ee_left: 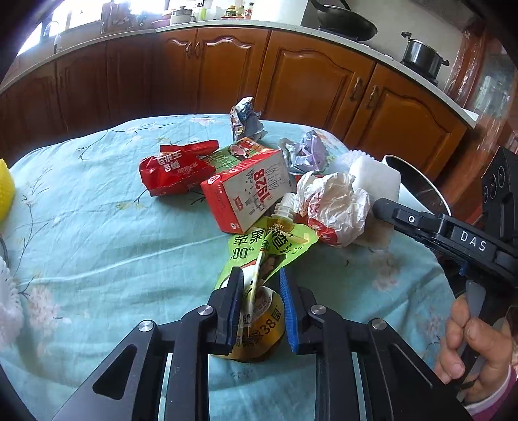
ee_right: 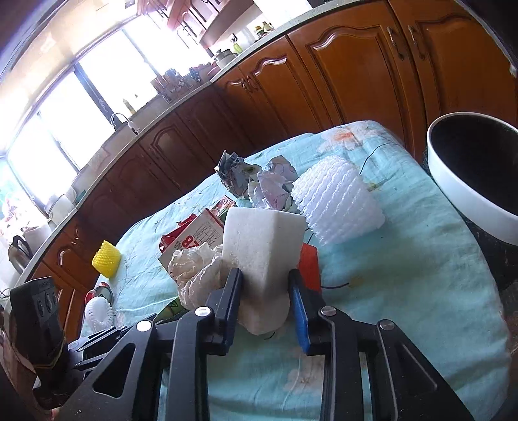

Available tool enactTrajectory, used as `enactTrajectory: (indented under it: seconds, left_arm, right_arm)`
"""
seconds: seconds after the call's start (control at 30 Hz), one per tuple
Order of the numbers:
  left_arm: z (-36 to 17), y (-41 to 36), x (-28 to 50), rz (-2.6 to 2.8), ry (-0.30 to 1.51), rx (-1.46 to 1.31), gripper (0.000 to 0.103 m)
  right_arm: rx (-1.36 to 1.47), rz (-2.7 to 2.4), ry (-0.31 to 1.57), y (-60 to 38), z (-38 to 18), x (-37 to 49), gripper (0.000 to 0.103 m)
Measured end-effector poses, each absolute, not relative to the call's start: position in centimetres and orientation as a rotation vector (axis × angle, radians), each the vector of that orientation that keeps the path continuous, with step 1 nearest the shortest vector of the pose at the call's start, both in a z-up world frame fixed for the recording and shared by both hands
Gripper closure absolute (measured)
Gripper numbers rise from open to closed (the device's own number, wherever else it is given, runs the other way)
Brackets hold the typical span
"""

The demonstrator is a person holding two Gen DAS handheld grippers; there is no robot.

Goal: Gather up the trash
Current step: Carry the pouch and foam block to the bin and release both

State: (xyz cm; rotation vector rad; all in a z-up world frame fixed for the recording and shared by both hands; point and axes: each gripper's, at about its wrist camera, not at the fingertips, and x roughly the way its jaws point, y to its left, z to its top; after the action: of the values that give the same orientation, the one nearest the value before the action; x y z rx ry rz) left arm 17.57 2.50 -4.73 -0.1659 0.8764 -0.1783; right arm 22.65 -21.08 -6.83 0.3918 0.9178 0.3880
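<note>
Green juice pouch (ee_left: pixel 275 249) lying on the teal tablecloth (ee_left: pixel 97 243), long axis running toward one o'clock, spout leading, left gripper (ee_left: pixel 259 301) clenching its bottom end, right gripper (ee_right: pixel 265 301) squeezing the white foam block (ee_right: pixel 262 246), bin (ee_right: pixel 469 181) waiting at two o'clock.

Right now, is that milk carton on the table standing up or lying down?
Lying down: the milk carton rests on its broad side on the tablecloth, its printed face turned up.

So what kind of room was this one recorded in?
Most likely a home kitchen: wooden cabinets under a countertop, a wok and pot on the stove, and a sink faucet by the window.
</note>
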Motion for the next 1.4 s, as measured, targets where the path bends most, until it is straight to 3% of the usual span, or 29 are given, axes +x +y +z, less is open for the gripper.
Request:
enactTrajectory:
  seconds: [0.57,0.87,1.4]
  left_arm:
    - [-0.5,0.2,14.9,-0.217,0.750,-0.169,0.084]
    - [0.9,-4.7,17.4,-0.313,0.717,-0.123,0.084]
    - [-1.1,-13.1,24.0,-0.440,0.760,-0.048,0.084]
  right_arm:
    - [0.362,0.294,0.825,-26.0,-4.1,19.8,0.075]
    - [0.383,0.241,0.802,-30.0,-3.6,19.3,0.075]
    - [0.400,0.085,0.779,-38.8,-3.3,19.6,0.075]
